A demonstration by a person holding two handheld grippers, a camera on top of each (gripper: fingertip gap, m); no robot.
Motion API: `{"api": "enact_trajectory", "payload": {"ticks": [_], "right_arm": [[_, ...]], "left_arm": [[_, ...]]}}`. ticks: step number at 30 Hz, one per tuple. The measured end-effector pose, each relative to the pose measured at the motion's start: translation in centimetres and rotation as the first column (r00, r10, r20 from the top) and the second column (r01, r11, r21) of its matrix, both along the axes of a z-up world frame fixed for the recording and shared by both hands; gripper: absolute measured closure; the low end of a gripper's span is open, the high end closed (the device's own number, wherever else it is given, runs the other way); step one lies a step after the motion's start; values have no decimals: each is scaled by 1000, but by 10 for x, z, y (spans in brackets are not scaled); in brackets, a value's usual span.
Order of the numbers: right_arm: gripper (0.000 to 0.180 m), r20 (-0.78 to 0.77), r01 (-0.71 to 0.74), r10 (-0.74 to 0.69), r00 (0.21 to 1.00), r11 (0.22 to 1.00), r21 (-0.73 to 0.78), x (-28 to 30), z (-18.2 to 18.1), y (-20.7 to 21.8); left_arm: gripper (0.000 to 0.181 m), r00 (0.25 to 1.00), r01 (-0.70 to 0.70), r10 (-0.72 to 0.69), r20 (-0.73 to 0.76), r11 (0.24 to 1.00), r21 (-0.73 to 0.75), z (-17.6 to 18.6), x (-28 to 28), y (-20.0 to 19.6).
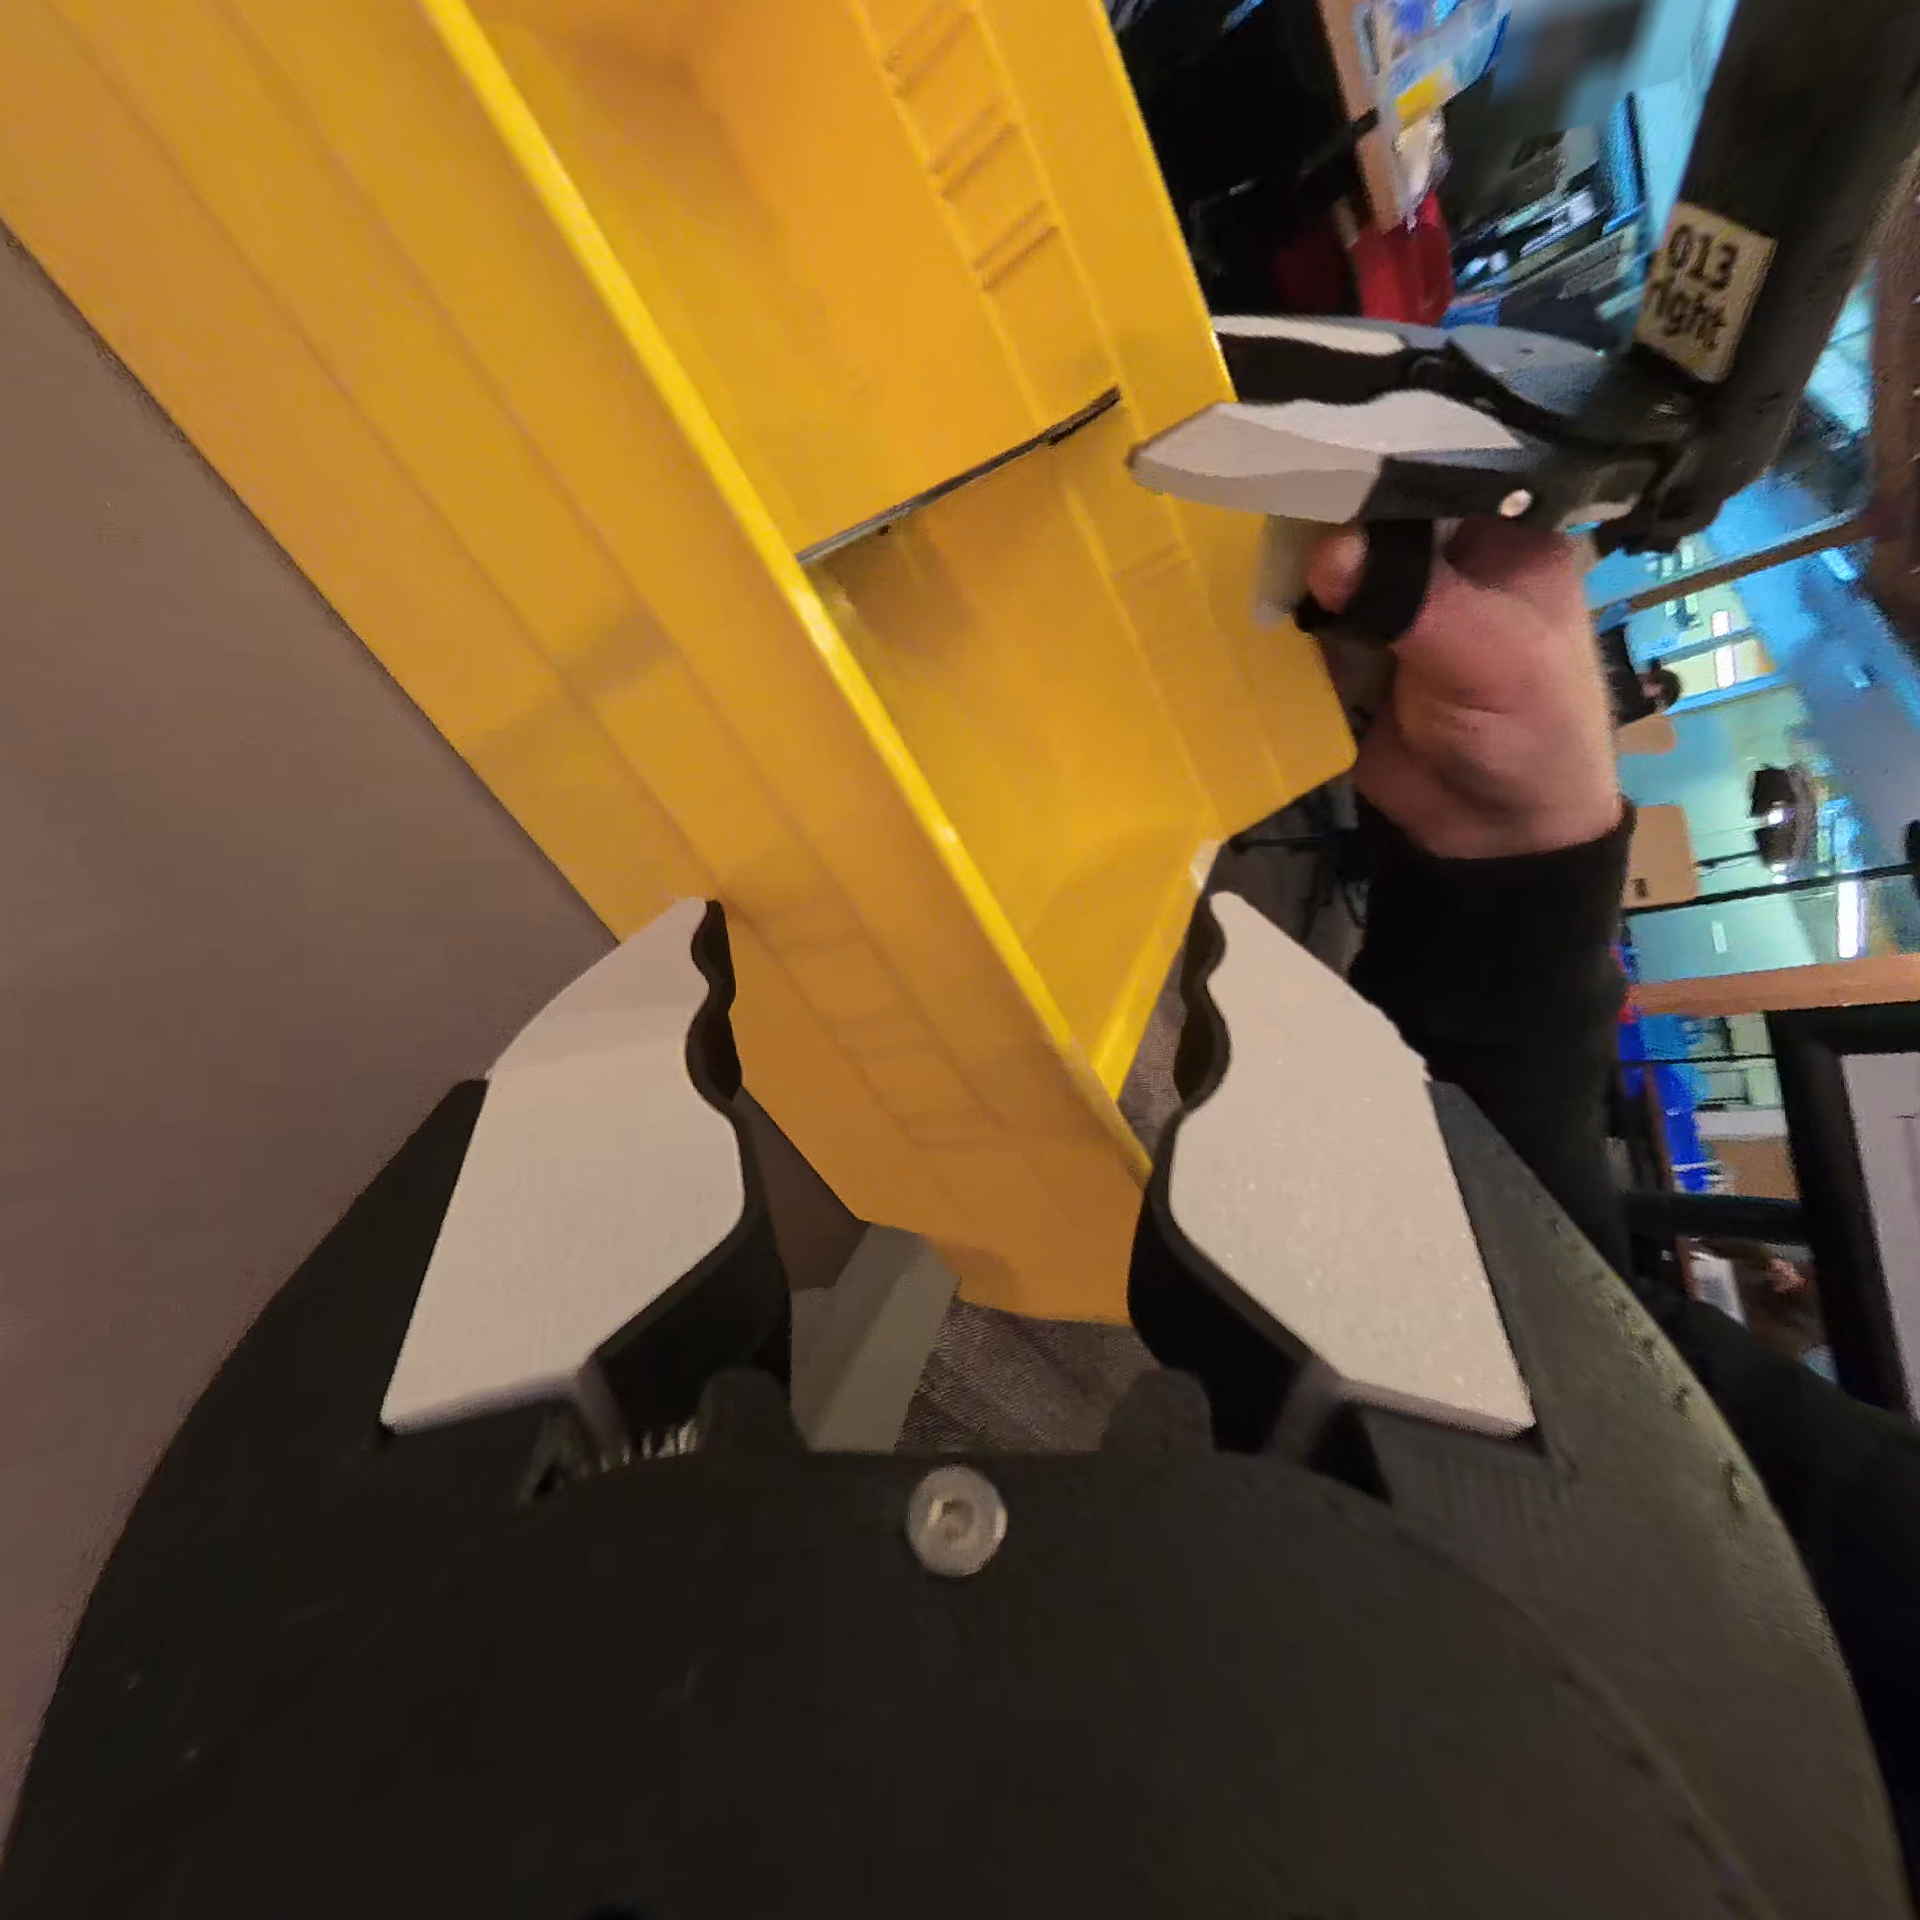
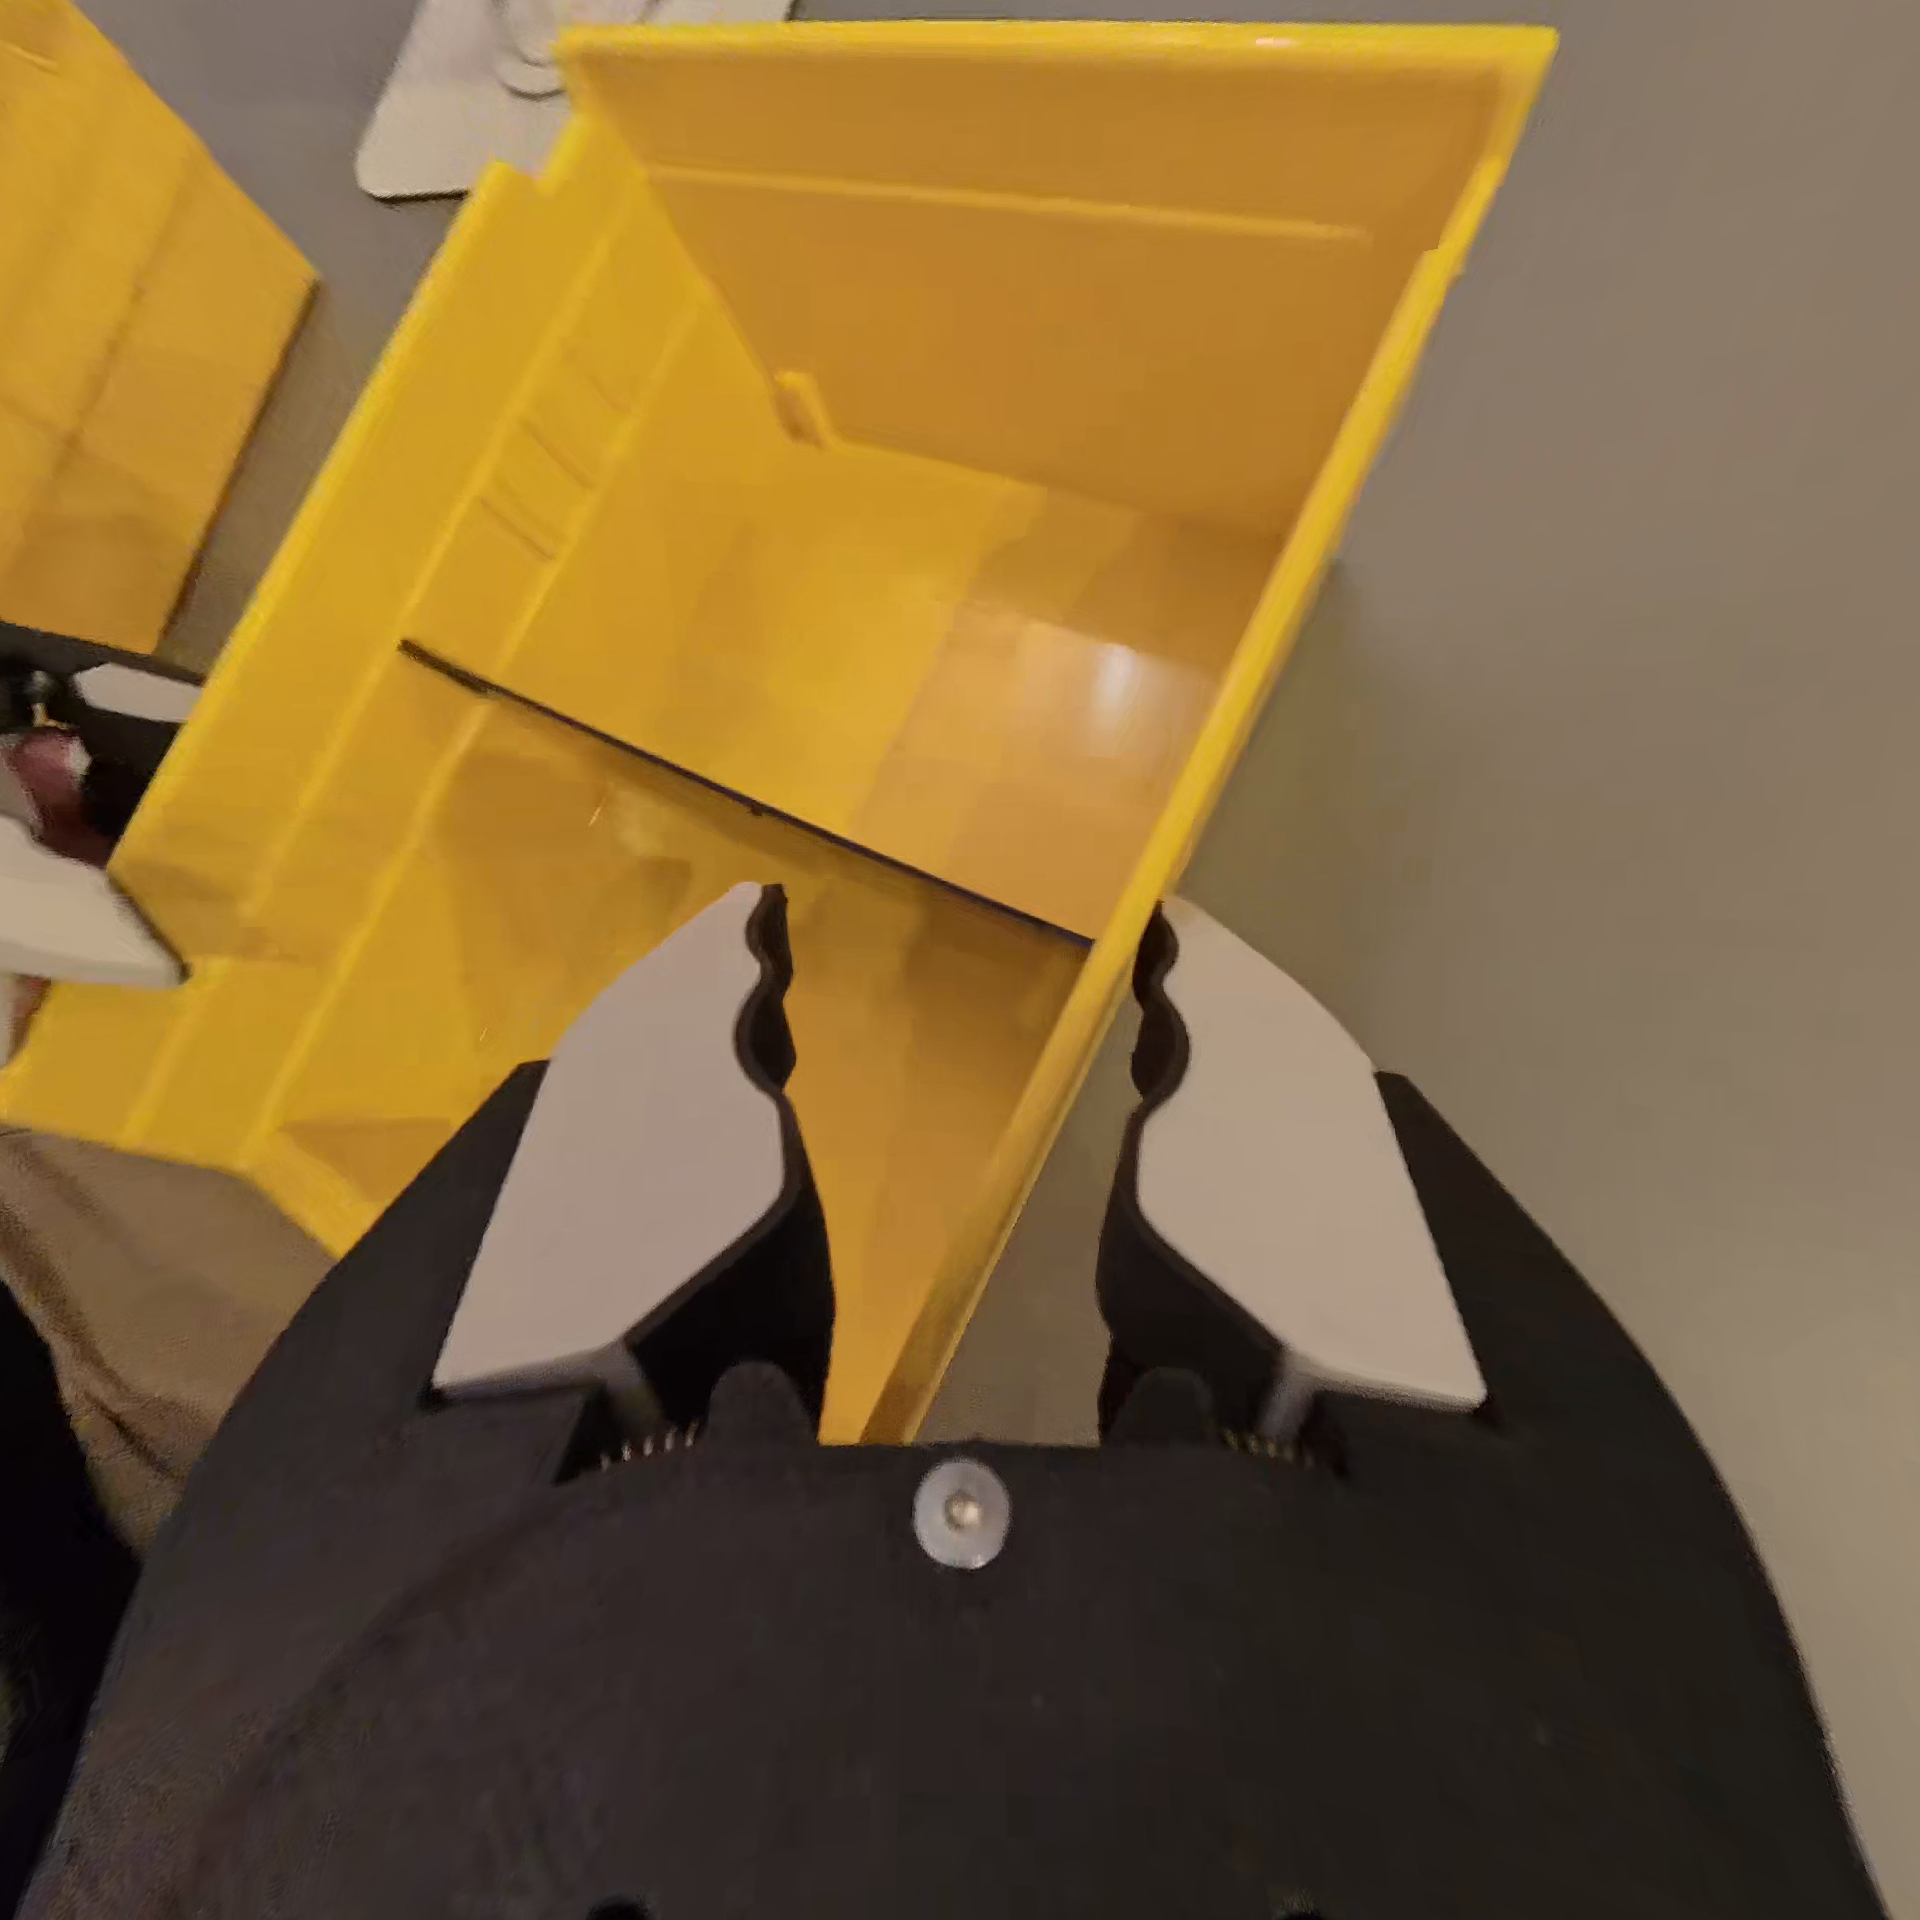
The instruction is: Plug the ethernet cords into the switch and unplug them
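No ethernet cord or switch shows in either view. A yellow plastic bin [image 1: 727, 416] with a thin dark-edged divider [image 2: 727, 790] fills both views, tilted over the grey table. My left gripper [image 1: 956, 912] has the bin's end corner wedged between its fingers, both pads touching it. My right gripper [image 2: 961, 899] straddles the bin's [image 2: 935, 520] right side wall with its jaws apart. Only its right fingertip [image 2: 1153, 935] touches the rim. The right gripper also shows in the left wrist view [image 1: 1184, 410], astride the far wall. The left gripper shows at the left edge of the right wrist view [image 2: 177, 831].
A second yellow bin [image 2: 125, 364] stands at the upper left. A white object [image 2: 447, 114] lies beyond the held bin. Grey table [image 2: 1662, 935] lies to the right. A person's hand [image 1: 1475, 707] holds the right gripper's handle. Blurred shelves and furniture [image 1: 1558, 229] stand behind.
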State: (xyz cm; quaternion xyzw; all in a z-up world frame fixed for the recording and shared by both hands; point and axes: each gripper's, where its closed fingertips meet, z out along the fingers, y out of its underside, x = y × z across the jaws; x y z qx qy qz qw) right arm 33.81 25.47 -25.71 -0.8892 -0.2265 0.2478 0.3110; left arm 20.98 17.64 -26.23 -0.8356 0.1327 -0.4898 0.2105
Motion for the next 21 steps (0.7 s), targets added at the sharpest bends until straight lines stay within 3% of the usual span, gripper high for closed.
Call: {"api": "enact_trajectory", "payload": {"ticks": [1, 4, 6, 9, 11, 15, 18, 21], "right_arm": [[119, 3, 2, -2, 1000, 1000, -9, 3, -2, 6], [131, 3, -5, 6, 1000, 998, -58, 11, -8, 14], [130, 17, -20, 22, 1000, 997, -71, 13, -11, 12], [120, 45, 30, -31, 999, 999, 17, 21, 0, 18], [123, 64, 36, -42, 997, 996, 83, 26, 15, 15], [111, 132, 41, -65, 989, 983, 179, 29, 39, 6], [113, 241, 36, -67, 968, 991, 128, 37, 22, 2], [122, 231, 8, -17, 973, 999, 37, 32, 0, -2]], "left_arm": [[98, 1000, 1, -1, 20, 1000, -5, 1, 3, 1], [100, 998, 47, -47, 43, 999, 3, 4, 4, -3], [104, 996, 53, -55, 76, 998, 30, 18, -6, -4], [105, 994, 64, -76, 84, 989, 130, 53, -38, -15], [105, 996, 76, -85, 35, 975, 211, 75, -72, -25], [105, 957, -16, 130, -258, 915, 403, 90, -194, -12], [105, 811, -147, 371, -452, 877, 457, 84, -319, -2], [109, 698, -266, 472, -538, 869, 417, 62, -415, -16]]}}
